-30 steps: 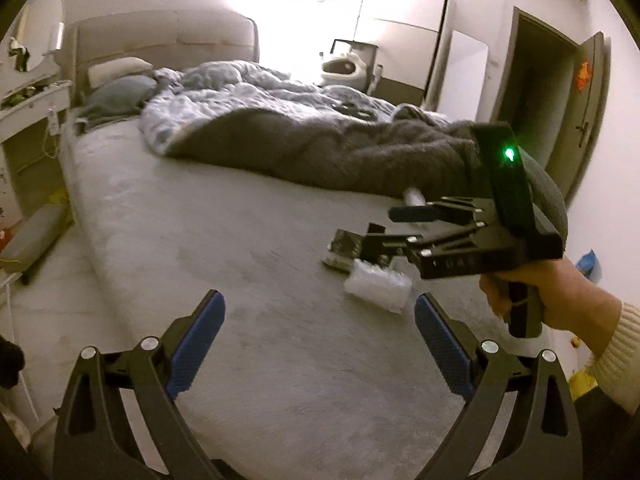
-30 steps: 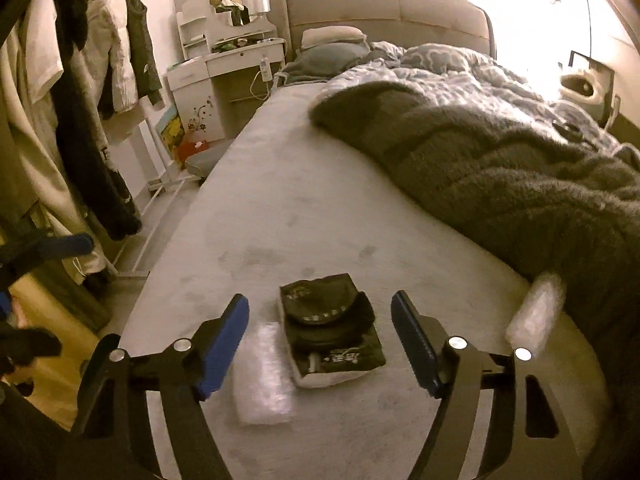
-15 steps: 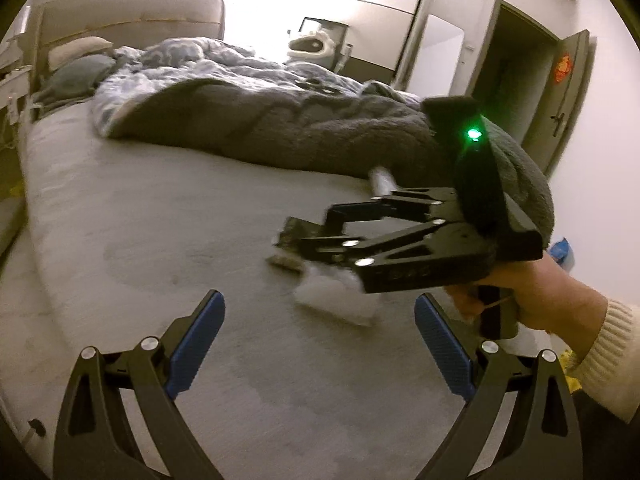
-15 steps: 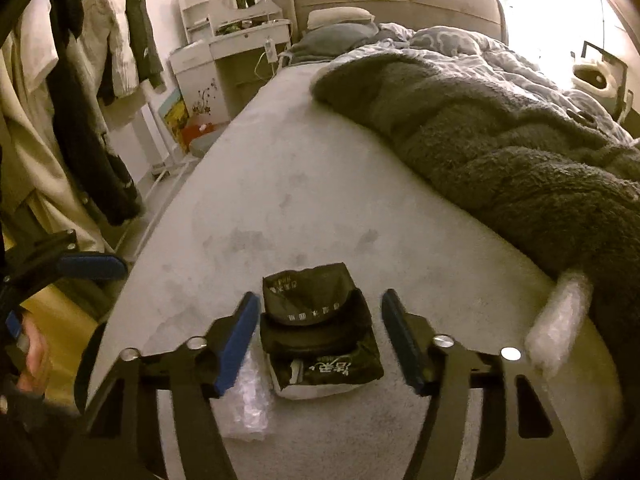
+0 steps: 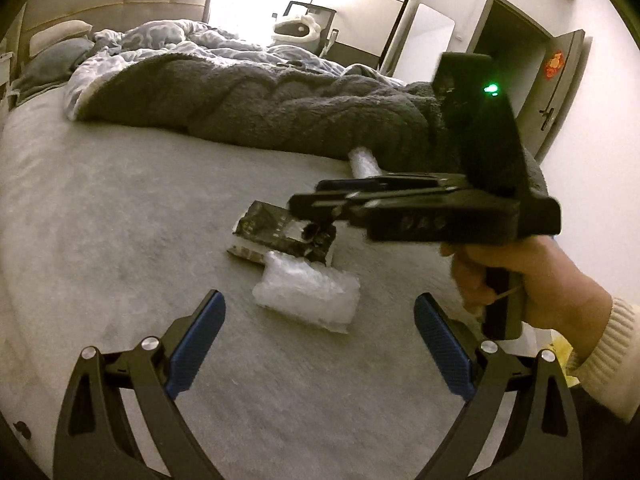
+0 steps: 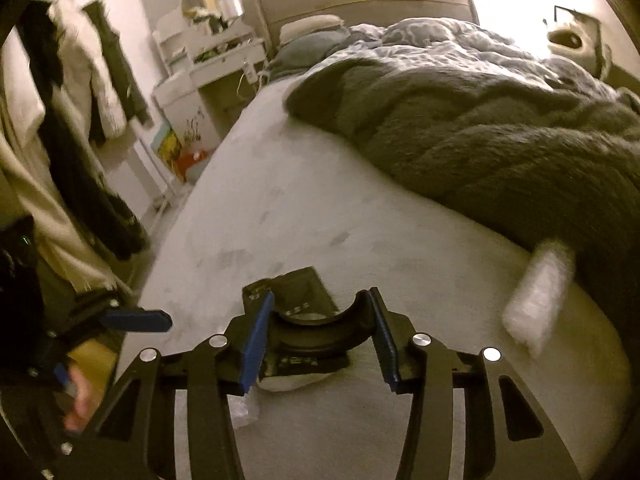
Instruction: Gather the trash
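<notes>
Right tool (image 6: pixel 320 336) closing on black packet (image 6: pixel 298 300), pads on both sides of it, packet bowed up between them; contact looks made, so gripping. Seen from left wrist view: right tool (image 5: pixel 320 204) over the near end of black packet (image 5: pixel 280 232), held by right hand (image 5: pixel 520 280) with cream sleeve (image 5: pixel 608 364). Left tool (image 5: pixel 318 344) wide open, nothing between pads, hovering over bed (image 5: pixel 120 220) just short of clear bubble-wrap piece (image 5: pixel 308 292). Bubble-wrap piece lying flat, touching near edge of black packet. Second clear plastic roll (image 5: pixel 362 162) further off, tucked against edge of grey blanket (image 5: pixel 260 108); same roll at right in right wrist view (image 6: pixel 536 300). Blanket bunched across far and right side of bed. Dressing table (image 6: pixel 208 64) and hanging clothes (image 6: pixel 80 120) at far left, blurred. Open door (image 5: pixel 552 92) at far right.
</notes>
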`<state>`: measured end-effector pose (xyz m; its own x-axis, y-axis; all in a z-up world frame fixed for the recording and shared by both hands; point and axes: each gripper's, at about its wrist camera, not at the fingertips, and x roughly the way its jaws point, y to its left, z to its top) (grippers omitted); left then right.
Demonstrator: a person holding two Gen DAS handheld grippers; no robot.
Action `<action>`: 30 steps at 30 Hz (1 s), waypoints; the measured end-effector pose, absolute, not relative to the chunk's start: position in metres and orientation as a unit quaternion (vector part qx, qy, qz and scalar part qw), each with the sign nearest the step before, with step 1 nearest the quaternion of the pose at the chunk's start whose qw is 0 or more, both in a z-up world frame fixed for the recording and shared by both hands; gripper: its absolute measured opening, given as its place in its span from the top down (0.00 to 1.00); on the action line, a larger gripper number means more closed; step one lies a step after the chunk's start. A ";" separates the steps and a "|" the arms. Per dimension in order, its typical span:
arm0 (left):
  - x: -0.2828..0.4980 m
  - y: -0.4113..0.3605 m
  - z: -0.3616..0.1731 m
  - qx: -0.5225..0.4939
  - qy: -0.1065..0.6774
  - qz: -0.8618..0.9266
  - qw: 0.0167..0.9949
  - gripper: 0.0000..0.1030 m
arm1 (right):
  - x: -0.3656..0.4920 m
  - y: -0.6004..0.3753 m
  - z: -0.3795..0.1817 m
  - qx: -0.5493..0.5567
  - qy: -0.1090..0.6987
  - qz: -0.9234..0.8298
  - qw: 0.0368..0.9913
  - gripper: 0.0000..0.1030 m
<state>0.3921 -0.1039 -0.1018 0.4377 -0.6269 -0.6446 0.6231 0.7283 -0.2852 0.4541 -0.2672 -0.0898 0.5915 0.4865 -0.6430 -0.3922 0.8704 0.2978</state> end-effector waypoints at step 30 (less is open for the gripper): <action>0.398 -0.140 -0.117 0.047 0.396 -0.292 0.869 0.42 | 0.420 -0.317 -0.072 0.075 0.370 0.222 0.899 0.54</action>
